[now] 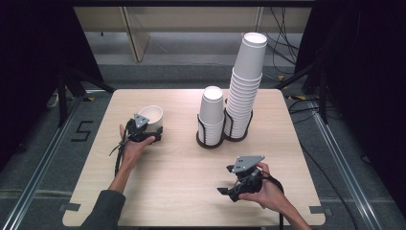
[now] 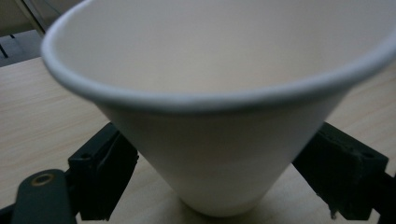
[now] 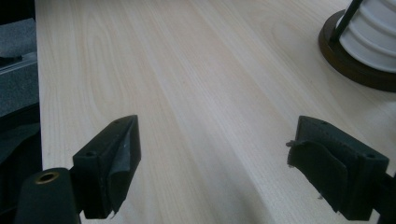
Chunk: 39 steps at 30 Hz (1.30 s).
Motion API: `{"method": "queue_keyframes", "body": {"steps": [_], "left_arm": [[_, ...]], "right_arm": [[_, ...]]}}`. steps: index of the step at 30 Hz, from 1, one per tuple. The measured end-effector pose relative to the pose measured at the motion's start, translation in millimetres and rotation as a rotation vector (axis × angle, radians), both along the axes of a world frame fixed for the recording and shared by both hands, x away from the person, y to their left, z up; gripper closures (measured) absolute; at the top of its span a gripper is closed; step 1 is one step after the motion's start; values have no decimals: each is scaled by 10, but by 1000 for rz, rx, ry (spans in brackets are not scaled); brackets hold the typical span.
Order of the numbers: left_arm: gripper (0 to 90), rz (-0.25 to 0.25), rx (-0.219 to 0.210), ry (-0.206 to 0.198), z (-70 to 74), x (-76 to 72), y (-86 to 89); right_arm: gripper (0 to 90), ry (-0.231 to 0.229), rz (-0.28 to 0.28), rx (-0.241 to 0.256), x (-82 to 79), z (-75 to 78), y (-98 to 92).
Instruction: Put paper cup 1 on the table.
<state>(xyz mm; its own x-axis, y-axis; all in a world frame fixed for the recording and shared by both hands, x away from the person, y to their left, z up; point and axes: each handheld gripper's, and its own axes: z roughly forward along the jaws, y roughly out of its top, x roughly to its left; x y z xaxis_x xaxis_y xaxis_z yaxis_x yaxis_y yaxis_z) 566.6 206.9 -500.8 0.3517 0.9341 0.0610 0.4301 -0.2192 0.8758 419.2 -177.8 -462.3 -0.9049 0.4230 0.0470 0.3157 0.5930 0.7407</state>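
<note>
A white paper cup [image 2: 219, 116], upright at frame left, is flanked by the left gripper [image 1: 143, 132], grip unconfirmed; the right gripper [image 1: 229, 191] is held open, empty.

Lab recording bay: dark curtains [image 1: 28, 72], floor rails [image 1: 43, 158], loose cables [image 1: 282, 43].

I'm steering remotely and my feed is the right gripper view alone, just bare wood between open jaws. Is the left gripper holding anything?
Observer: Yes, an upright white paper cup sits between the left gripper's jaws, over the light wooden table's left part.
Operator: And that dark round base at my upper right?
Observer: It belongs to a black wire cup holder carrying a short stack of upturned white cups.
Operator: Any other stack?
Observer: A much taller stack of white cups stands in a second holder touching the first.
</note>
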Motion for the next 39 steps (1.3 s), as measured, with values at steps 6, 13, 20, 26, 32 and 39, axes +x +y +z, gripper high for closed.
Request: {"method": "queue_keyframes", "body": {"steps": [6, 13, 20, 26, 32, 39], "left_arm": [[145, -27, 17, 19, 13, -94, 74], [145, -36, -8, 4, 77, -278, 112], [145, -17, -43, -12, 157, -525, 160], [145, -27, -91, -52, 253, -866, 84], [145, -86, -113, -100, 288, -1255, -61], [145, -122, -140, -90, 258, -1633, -226]], "right_arm": [[163, 7, -8, -1, 7, -2, -18], [163, 7, -15, 2, 10, 4, -25], [163, 3, -23, 10, 20, 17, -42], [164, -8, -40, 28, 23, 48, -65], [166, -9, -61, 40, 35, 76, -90], [168, -12, -67, 41, 24, 85, -79]]}}
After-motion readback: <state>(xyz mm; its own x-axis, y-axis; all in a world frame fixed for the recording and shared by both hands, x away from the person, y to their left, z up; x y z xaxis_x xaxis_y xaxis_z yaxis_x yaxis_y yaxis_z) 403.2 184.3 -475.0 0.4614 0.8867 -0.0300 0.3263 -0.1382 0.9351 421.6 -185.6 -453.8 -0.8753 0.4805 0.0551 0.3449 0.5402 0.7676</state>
